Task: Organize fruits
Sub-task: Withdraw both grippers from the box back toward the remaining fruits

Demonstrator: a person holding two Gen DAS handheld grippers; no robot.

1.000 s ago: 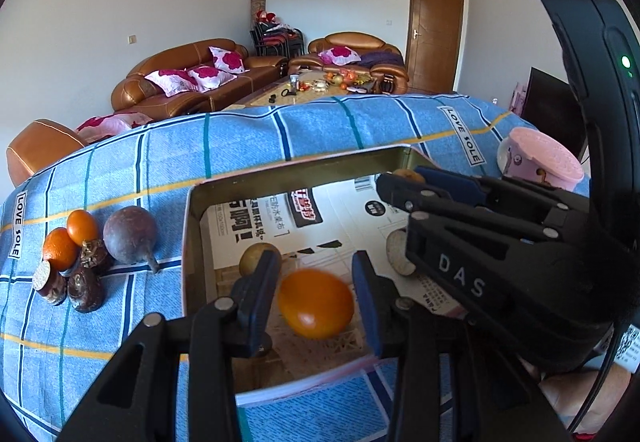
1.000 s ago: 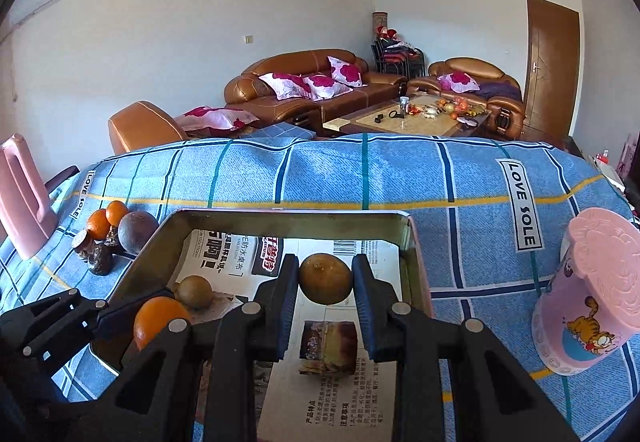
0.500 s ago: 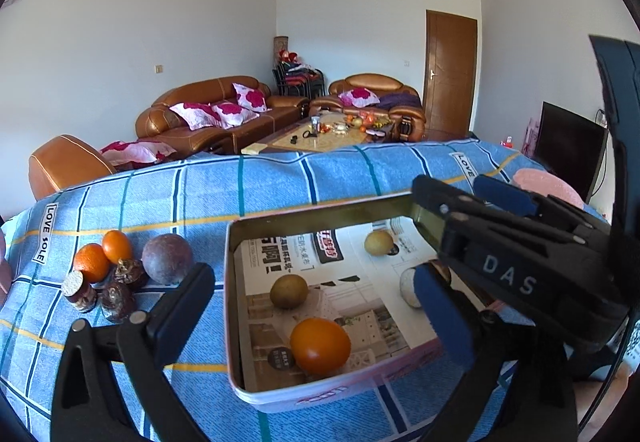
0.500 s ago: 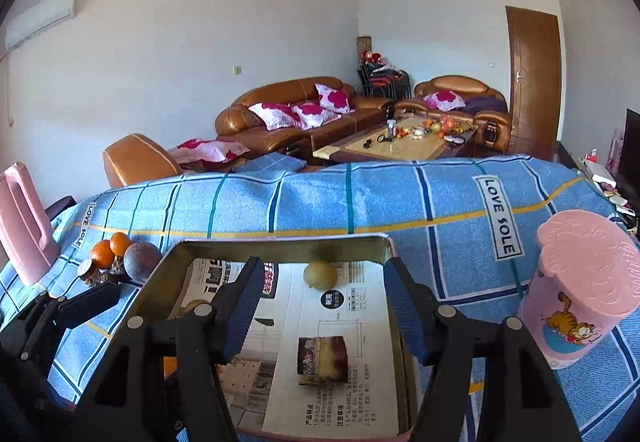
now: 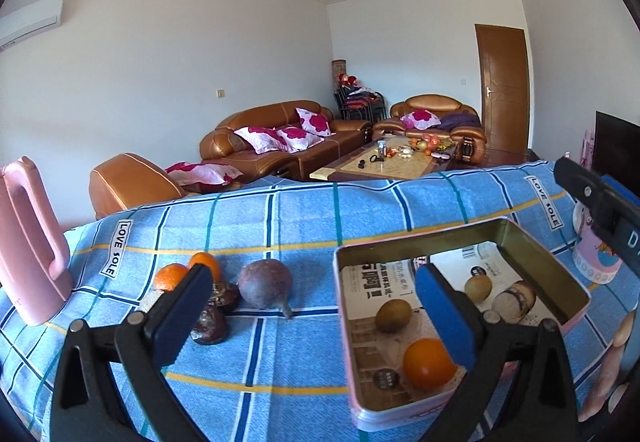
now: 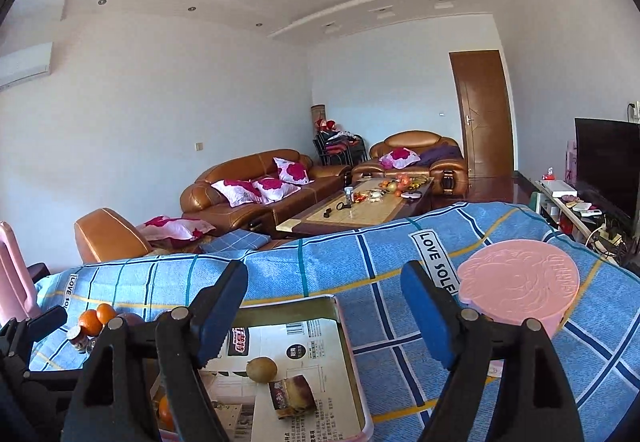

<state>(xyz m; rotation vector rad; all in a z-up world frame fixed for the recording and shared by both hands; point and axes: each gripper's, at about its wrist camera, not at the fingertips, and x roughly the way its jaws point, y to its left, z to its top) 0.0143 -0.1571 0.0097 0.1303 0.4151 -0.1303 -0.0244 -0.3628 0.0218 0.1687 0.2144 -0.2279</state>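
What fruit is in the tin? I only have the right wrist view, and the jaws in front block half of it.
Observer: The left wrist view shows three in the tin: an orange in front, a near green-brown fruit and a far green-brown fruit.
Operator: Anything big outside it?
Observer: A purple round fruit lies on the cloth, apart from the tin, beside two small oranges.
Operator: Is the left gripper carrying something?
Observer: No, the left gripper has its jaws wide open with nothing between them.
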